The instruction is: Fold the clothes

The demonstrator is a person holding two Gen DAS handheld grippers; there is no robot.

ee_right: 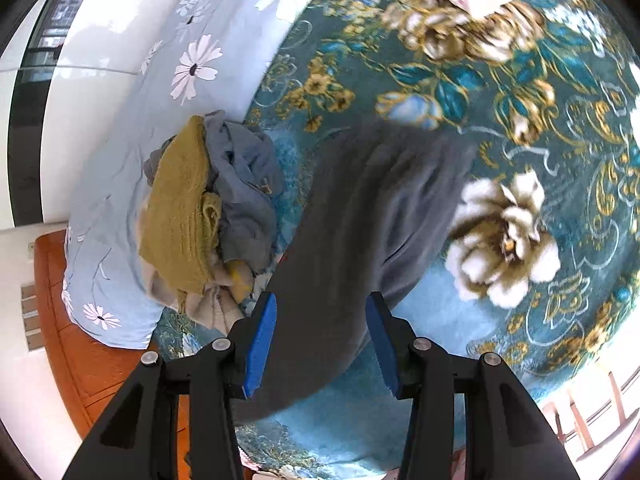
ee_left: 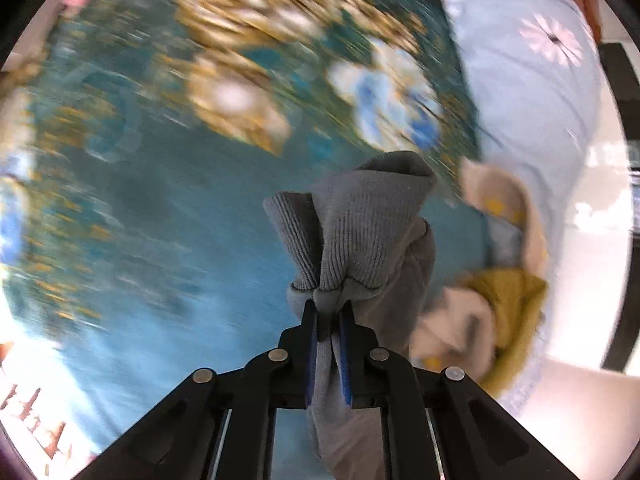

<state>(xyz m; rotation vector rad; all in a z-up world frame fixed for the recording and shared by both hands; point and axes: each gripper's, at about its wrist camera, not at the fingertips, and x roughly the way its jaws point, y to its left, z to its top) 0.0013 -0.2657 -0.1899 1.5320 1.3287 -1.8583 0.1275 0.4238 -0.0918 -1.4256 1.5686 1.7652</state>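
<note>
The left gripper (ee_left: 328, 312) is closed on a bunched ribbed edge of a grey garment (ee_left: 368, 216), so the cloth hangs from its fingers above the bed (ee_left: 160, 240). The view is blurred, so this gripper seems to be moving. The right gripper (ee_right: 322, 340) is wide open and holds nothing; it hovers over the dark grey cloth (ee_right: 372, 208) that spreads on the floral bedcover (ee_right: 520, 80). A pile (ee_right: 200, 208) of other clothes lies just beside, near a pillow (ee_right: 132, 160).

The garment looks soft, light and limp. It will sag and crumple, not keep a shape. I think a good hold is on a hem or corner, pinching only one layer.
</note>
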